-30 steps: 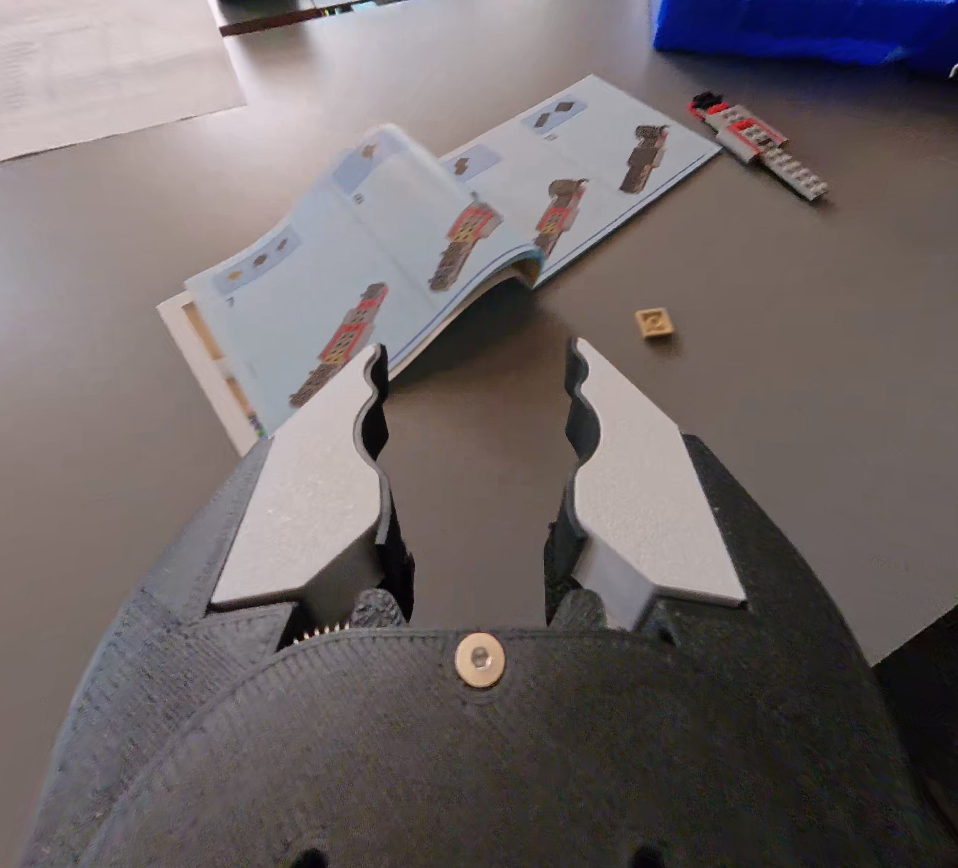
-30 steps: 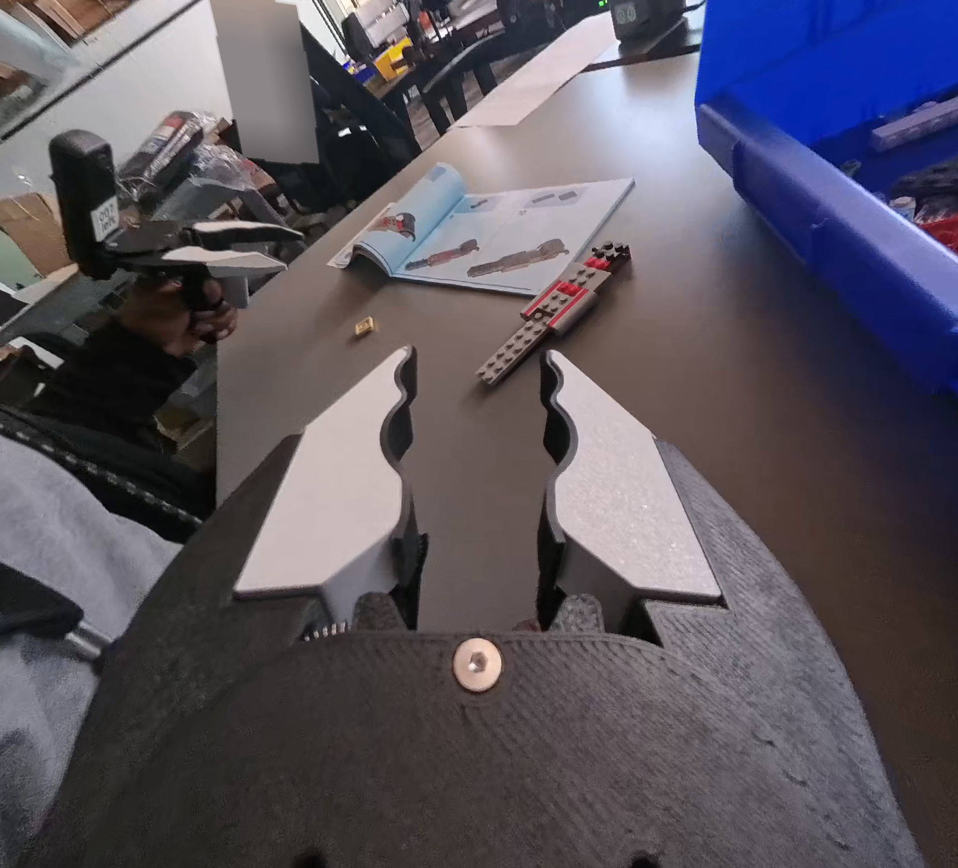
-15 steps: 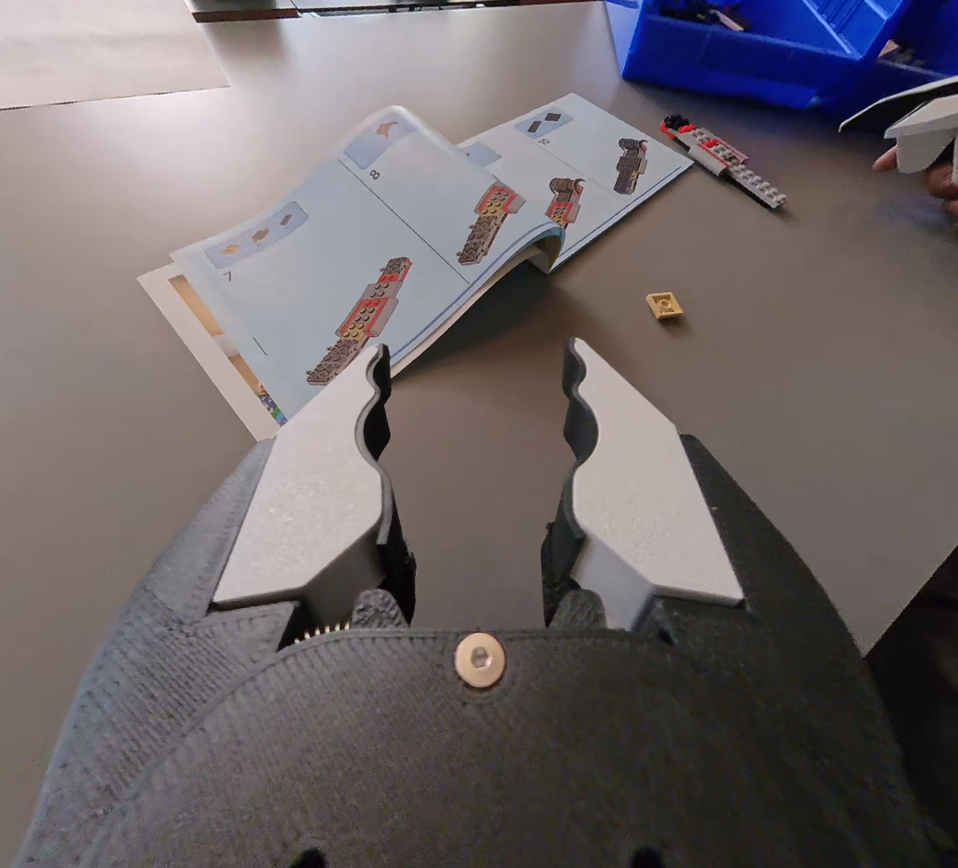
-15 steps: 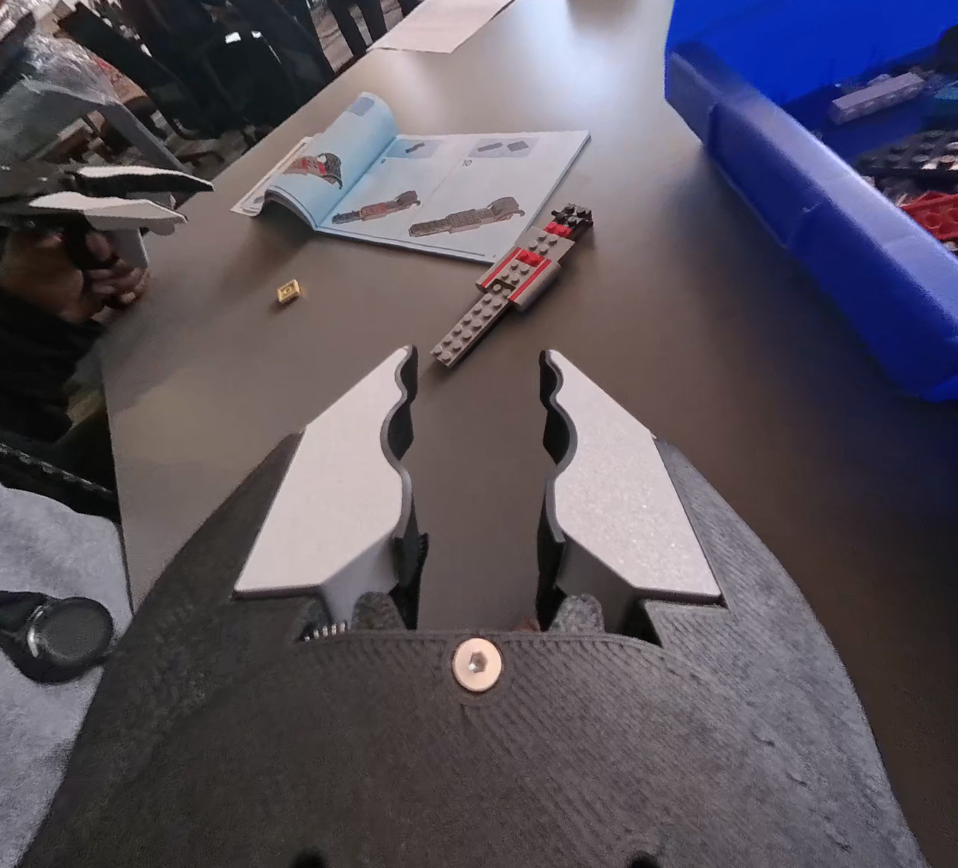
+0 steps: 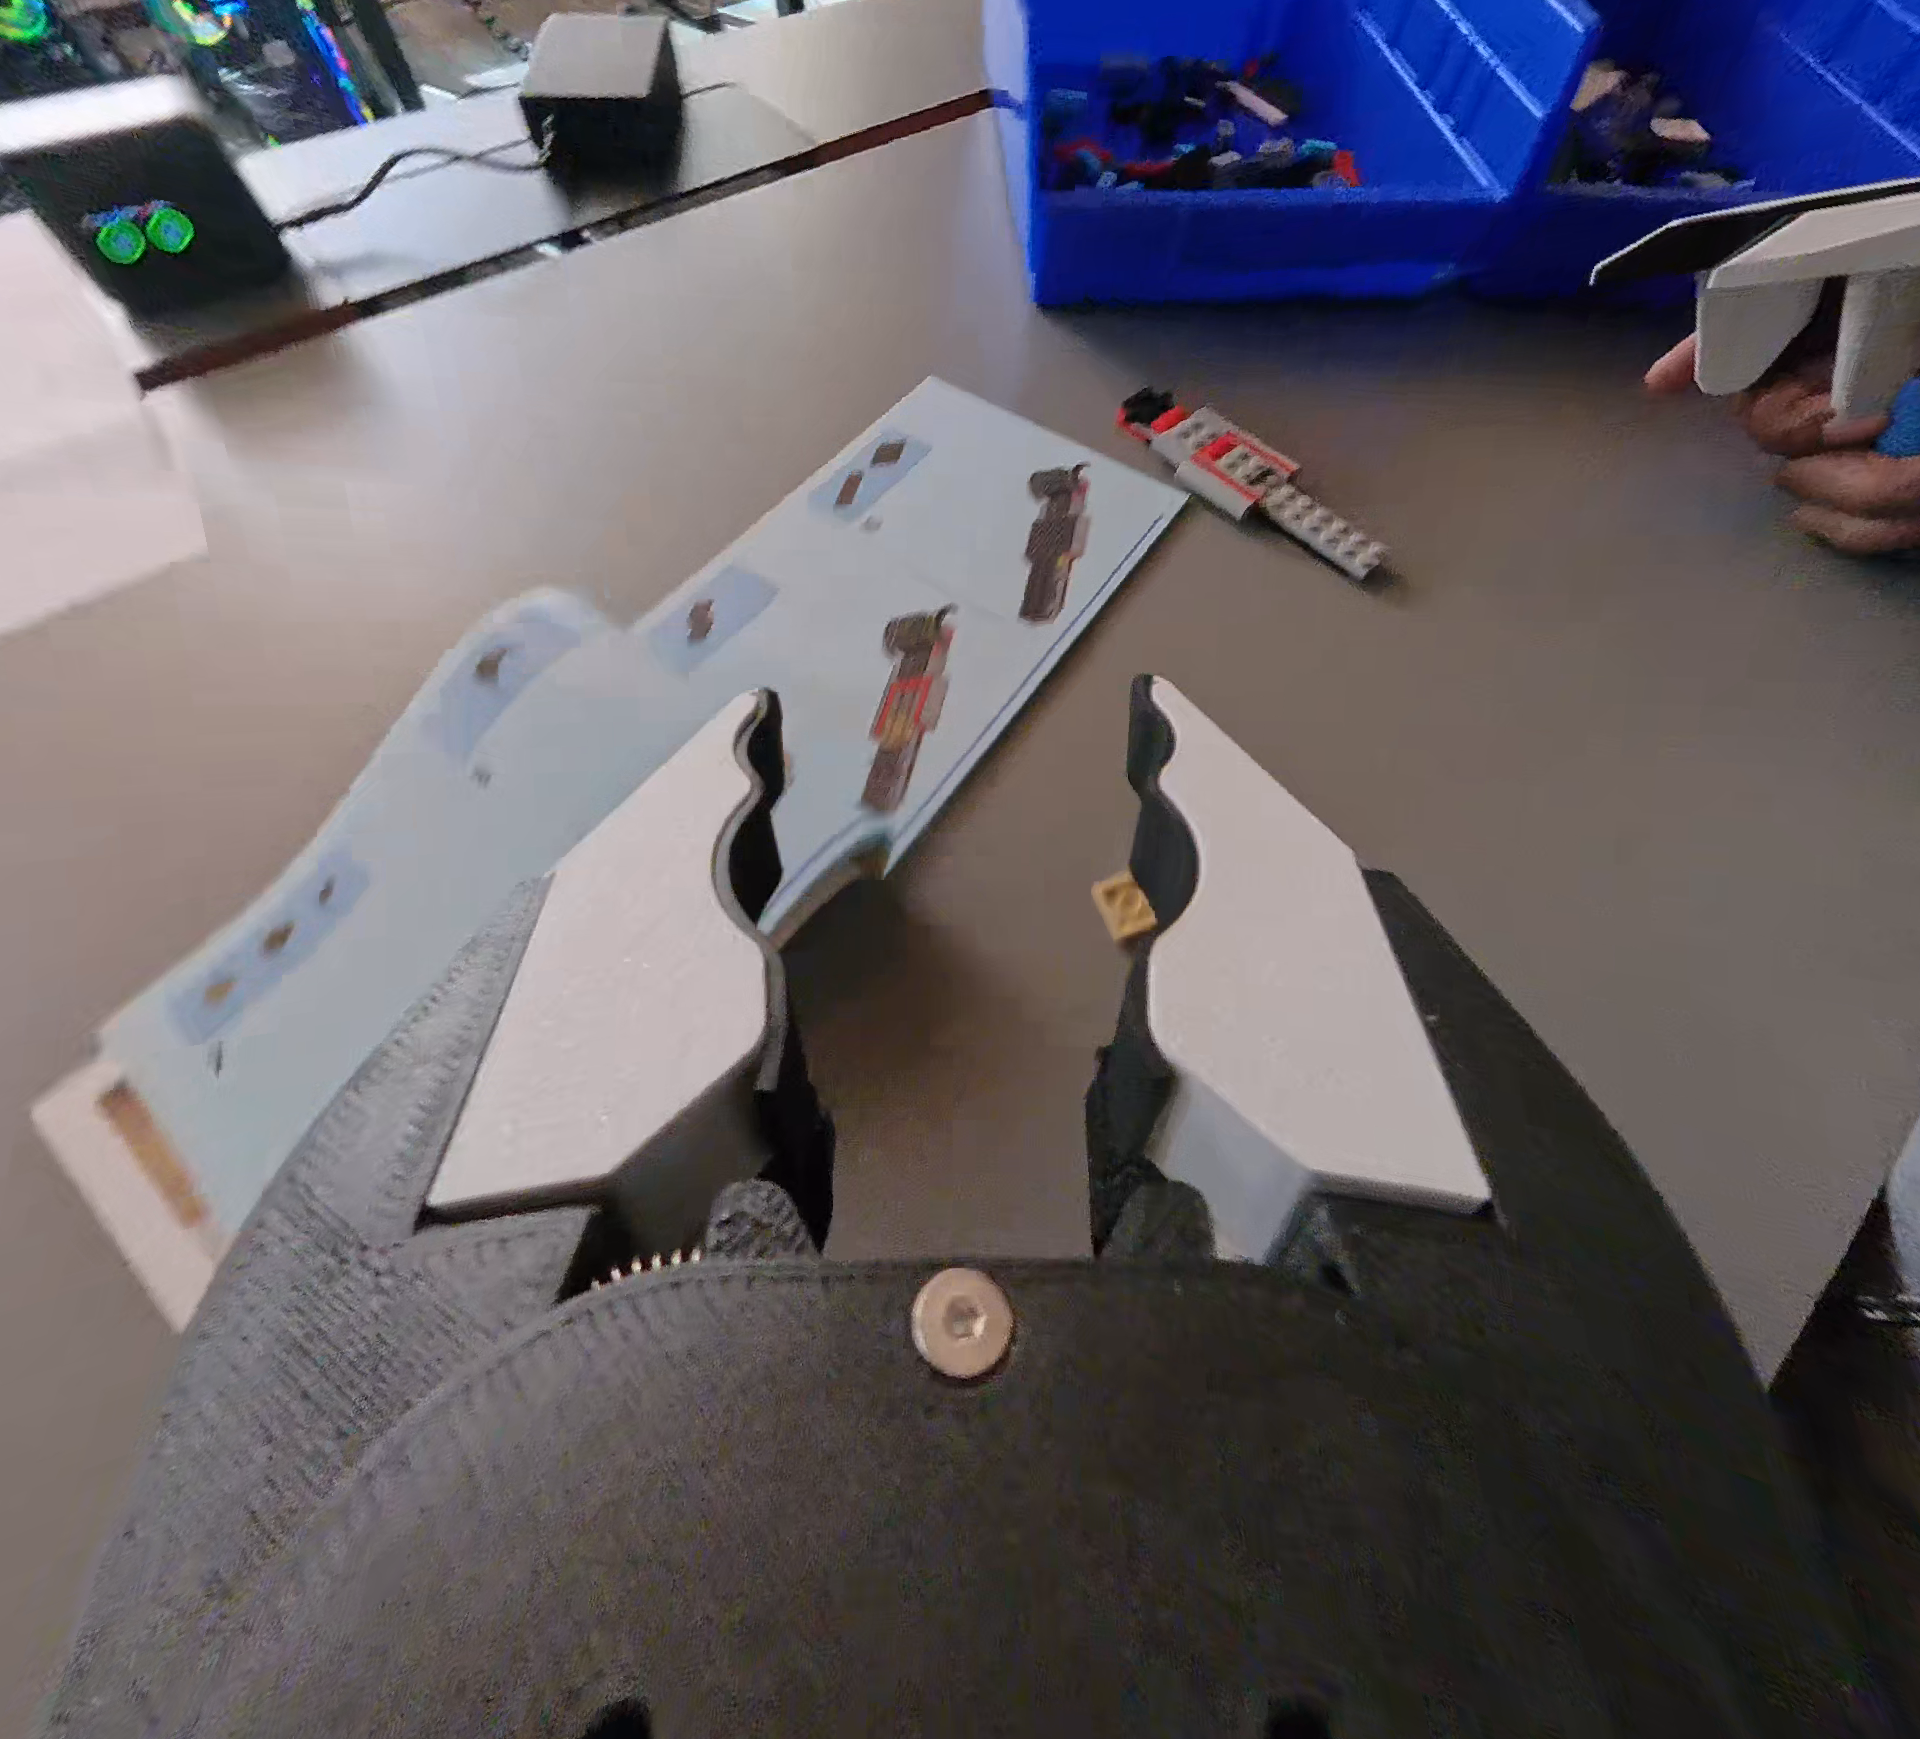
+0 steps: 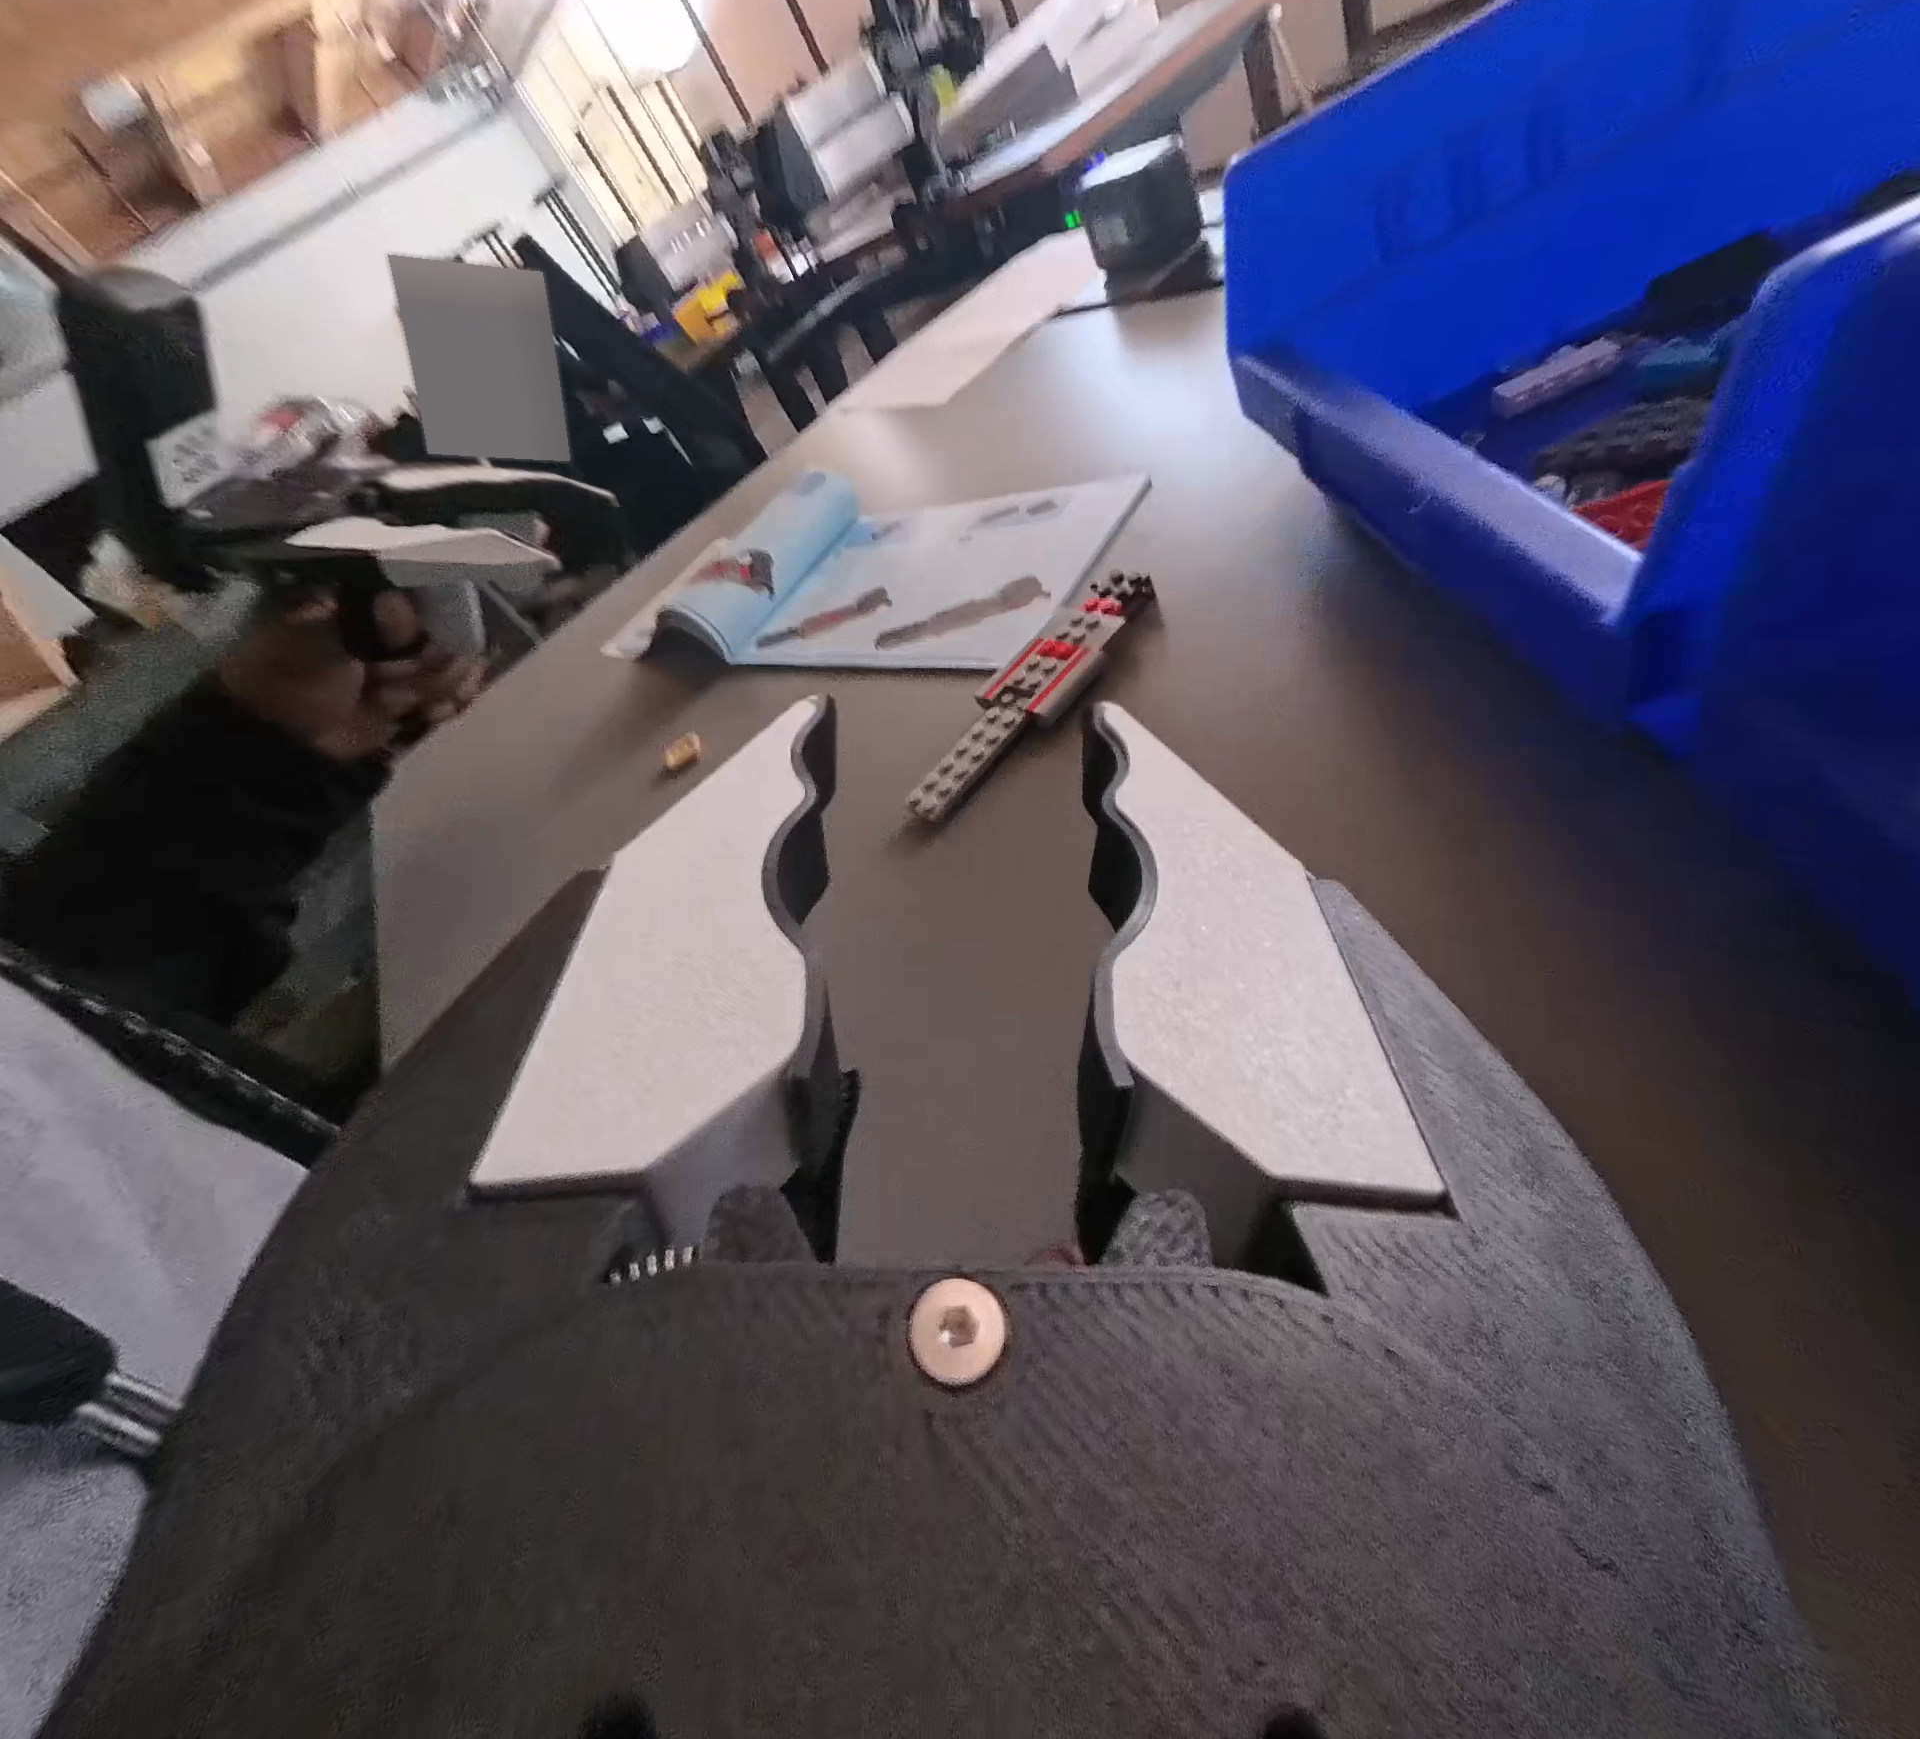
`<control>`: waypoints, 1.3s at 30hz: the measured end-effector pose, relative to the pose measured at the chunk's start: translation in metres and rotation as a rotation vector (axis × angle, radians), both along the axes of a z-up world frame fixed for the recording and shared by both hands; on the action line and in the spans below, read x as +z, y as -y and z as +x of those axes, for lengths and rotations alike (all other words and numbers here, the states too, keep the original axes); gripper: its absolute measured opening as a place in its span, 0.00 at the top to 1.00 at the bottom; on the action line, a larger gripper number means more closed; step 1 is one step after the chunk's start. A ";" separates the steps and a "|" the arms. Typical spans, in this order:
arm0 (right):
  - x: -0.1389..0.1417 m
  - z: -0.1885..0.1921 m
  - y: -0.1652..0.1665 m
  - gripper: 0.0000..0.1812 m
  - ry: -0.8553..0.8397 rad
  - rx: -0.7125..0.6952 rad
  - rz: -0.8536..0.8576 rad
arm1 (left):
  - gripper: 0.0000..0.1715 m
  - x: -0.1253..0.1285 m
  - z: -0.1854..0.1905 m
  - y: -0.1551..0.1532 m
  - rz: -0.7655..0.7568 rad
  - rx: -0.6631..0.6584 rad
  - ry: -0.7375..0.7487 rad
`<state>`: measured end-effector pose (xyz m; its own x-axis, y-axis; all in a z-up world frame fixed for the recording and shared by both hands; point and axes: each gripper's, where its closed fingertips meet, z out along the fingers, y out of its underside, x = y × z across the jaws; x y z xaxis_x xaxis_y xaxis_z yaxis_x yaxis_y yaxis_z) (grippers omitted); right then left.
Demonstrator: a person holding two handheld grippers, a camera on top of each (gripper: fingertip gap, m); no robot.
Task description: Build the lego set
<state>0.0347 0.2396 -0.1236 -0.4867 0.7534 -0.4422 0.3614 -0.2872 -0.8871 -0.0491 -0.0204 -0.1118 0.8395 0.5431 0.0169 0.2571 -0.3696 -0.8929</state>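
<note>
Left gripper [image 5: 951, 702] is hovering with its jaws spread wide and empty; a small tan plate [image 5: 1124, 907] is lying on the table [image 5: 1558, 806] just inside the right fingertip, probably the next piece to be picked. The open instruction booklet [image 5: 831, 650] is lying beyond and under the left finger, kept flat for reference. Right gripper [image 6: 956, 718] is likewise gaping and holding nothing; the partly built grey-and-red lego assembly [image 6: 1029, 687] is resting on the table just ahead of its fingertips, roughly between them, apart from both. Blue parts bins [image 6: 1507, 401] are standing to the right of the fingers, within easy reach.
</note>
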 end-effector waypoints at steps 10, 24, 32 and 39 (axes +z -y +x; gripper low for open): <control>0.014 0.022 -0.018 0.73 -0.077 0.005 -0.080 | 0.61 0.005 0.009 -0.104 -0.022 -0.096 0.025; 0.010 0.021 -0.018 0.72 -0.048 0.007 -0.084 | 0.61 -0.001 0.007 -0.130 -0.033 -0.148 0.051; 0.011 0.021 -0.018 0.73 -0.050 0.007 -0.087 | 0.61 -0.004 0.008 -0.134 -0.033 -0.156 0.054; 0.012 0.022 -0.019 0.73 -0.059 0.007 -0.095 | 0.61 -0.001 0.011 -0.147 -0.032 -0.178 0.052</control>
<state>0.0565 0.2587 -0.1115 -0.5191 0.7058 -0.4821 0.3119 -0.3687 -0.8757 -0.0381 0.1262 -0.1130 0.9207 0.3874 0.0479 0.2308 -0.4412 -0.8672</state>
